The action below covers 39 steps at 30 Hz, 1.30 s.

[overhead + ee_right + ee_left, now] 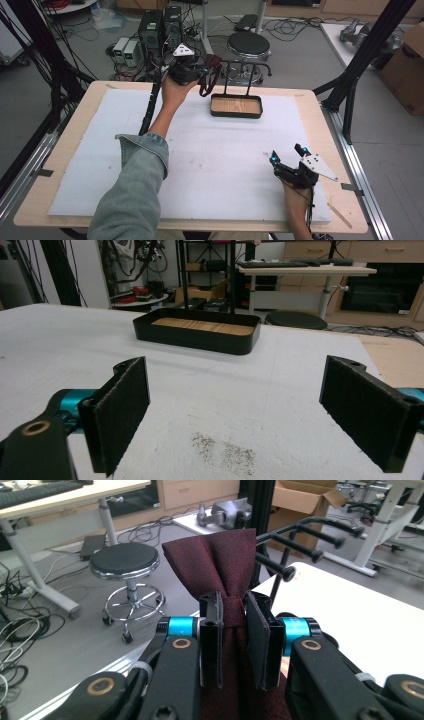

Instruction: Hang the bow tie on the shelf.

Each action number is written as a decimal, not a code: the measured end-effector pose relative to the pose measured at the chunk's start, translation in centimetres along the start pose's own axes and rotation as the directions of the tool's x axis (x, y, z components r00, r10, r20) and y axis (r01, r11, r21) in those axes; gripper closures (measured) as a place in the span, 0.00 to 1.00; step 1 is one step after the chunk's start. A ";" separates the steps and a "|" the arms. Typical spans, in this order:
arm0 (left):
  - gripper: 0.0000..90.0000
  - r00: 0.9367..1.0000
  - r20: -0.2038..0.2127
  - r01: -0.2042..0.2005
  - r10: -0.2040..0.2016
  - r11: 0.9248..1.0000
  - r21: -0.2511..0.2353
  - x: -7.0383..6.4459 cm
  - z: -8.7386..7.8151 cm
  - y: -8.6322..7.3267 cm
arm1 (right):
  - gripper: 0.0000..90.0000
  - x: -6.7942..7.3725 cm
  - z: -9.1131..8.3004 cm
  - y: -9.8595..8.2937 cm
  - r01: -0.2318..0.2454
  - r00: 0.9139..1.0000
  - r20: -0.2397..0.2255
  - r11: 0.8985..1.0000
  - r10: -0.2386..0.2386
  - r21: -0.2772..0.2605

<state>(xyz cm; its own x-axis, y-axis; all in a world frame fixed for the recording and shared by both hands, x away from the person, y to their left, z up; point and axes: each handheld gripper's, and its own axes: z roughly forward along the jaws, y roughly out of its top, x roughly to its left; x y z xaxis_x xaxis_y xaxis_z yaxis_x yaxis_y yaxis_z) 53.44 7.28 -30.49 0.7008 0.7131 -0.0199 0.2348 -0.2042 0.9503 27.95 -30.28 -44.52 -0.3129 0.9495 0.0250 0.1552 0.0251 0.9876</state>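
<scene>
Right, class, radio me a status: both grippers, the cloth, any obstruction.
Left gripper shut on dark red cloth, raised beside rack. Right gripper open, idle over table. Tray below rack, nothing blocking.

Beyond the table — a round black stool [249, 44], computer towers [161, 29], a cardboard box [407, 70].

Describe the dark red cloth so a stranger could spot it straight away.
Start at the white mat on the wooden table and go to its far edge, just left of the black tray with the pronged rack. There the left tongs pinch the dark red cloth in the air, the scene's one soft, wine-coloured thing.
</scene>
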 end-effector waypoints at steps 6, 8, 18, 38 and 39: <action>0.85 0.999 -0.046 -0.014 0.015 1.000 0.025 -0.1 0.7 -1.0 | 0.13 0.0 0.0 0.0 -0.002 1.000 -0.002 1.000 0.002 0.000; 0.85 0.999 -0.049 -0.007 0.008 1.000 0.023 0.0 0.8 -1.4 | 0.13 0.0 0.0 0.0 -0.001 1.000 -0.002 1.000 0.001 0.000; 0.85 0.998 -0.053 0.022 -0.021 0.999 0.023 0.4 0.8 -2.9 | 0.13 0.0 0.0 0.0 0.002 1.000 -0.001 1.000 -0.001 0.002; 0.81 0.997 -0.060 -0.042 0.046 0.997 0.062 0.2 1.2 -3.5 | 0.13 0.0 0.0 0.0 -0.004 1.000 -0.001 1.000 0.004 0.002; 0.80 0.997 -0.062 -0.042 0.046 0.997 0.061 0.2 1.2 -3.4 | 0.13 0.0 0.0 0.0 -0.003 1.000 -0.001 1.000 0.003 0.003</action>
<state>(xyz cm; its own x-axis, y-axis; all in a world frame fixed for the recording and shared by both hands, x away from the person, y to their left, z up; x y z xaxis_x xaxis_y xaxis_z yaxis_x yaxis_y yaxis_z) 53.56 7.29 -34.14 0.6674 0.7435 0.0430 0.2461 -0.2746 0.9295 27.98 -30.30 -44.54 -0.3137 0.9491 0.0283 0.1590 0.0231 0.9870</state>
